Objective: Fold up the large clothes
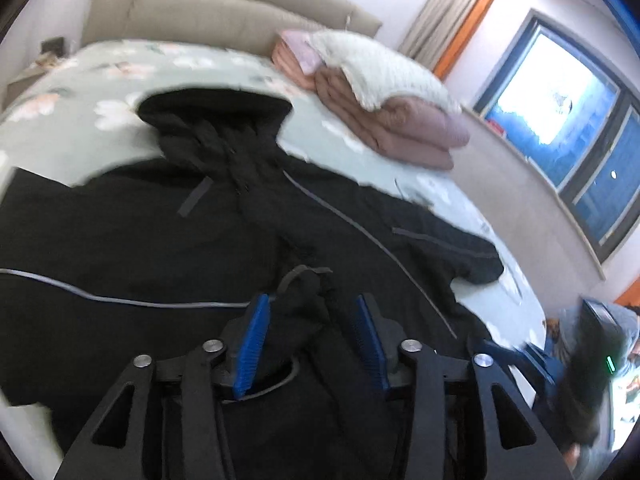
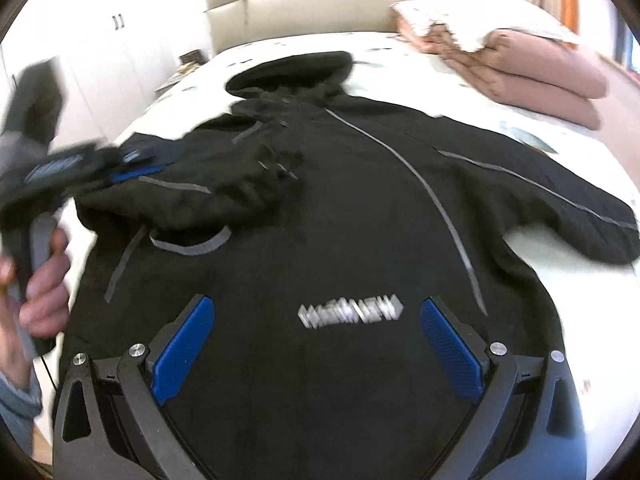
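On the bed (image 2: 580,320), jacket (image 2: 340,220) lies lengthwise (hood (image 2: 288,72) toward headboard (image 2: 320,4)).

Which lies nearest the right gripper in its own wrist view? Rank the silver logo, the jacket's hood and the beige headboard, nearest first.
1. Silver logo: just ahead of the right gripper, between its fingers.
2. Hood: mid-bed, beyond the collar.
3. Beige headboard: farthest, at the top.

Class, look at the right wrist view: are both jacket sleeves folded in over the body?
No: the jacket has one sleeve lying stretched out across the bed.
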Tool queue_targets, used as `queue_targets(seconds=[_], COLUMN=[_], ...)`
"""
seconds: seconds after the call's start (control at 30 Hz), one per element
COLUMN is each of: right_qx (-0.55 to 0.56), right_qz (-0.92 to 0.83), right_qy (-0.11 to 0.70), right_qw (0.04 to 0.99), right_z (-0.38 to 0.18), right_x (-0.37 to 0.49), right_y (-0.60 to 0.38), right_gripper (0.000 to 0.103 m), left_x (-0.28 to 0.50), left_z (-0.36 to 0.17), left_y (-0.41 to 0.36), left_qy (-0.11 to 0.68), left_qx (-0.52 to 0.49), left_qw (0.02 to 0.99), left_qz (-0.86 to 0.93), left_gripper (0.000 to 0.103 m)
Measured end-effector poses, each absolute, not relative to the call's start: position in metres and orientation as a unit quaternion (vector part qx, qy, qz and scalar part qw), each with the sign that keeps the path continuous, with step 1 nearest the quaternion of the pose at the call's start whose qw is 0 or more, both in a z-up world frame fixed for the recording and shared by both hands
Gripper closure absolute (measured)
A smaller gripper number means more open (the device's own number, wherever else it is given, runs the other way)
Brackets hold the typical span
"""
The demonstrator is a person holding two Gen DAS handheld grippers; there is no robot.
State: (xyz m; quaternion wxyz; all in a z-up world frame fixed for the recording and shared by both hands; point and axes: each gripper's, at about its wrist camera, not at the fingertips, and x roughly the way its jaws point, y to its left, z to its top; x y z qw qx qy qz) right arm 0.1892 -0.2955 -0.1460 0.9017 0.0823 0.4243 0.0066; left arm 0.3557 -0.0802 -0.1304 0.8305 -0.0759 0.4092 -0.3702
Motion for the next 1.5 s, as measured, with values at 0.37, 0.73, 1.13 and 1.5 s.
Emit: queue_targets(seconds=[0.37,0.73,1.13,1.5], right_qx=[0.231,0.127,0.073,0.078], right_qz=[0.055,0.010,-0.090,-0.067], right_qy=[0.487,0.360,0.465,0.361], right_qw=[0.840,0.924,0.878,0.927], right_z=[-0.192,-0.108,-0.196,-0.130], right_x=[0.342,0.316,0.329,0.285], right_y=[-0.294,-0.323,-0.445,-0.428], right_gripper=[0.027,0.067,0.063,0.035], left_x=[0.357,0.370,0.406,0.382], left_z=[-0.110,-0.120,-0.212,-0.181], left_y=[0.026,0.011,-0.067,-0.052], left_qy=[0.381,0.381,0.471,0.450], left_qx=[-0.045,0.036,0.050,0.000], left_qw=[0.883,0.896,0.854,0.860], left_qz=[-0.270,-0.226,-0.216,-0.239], left_gripper=[0.047,0.047,0.047,0.047])
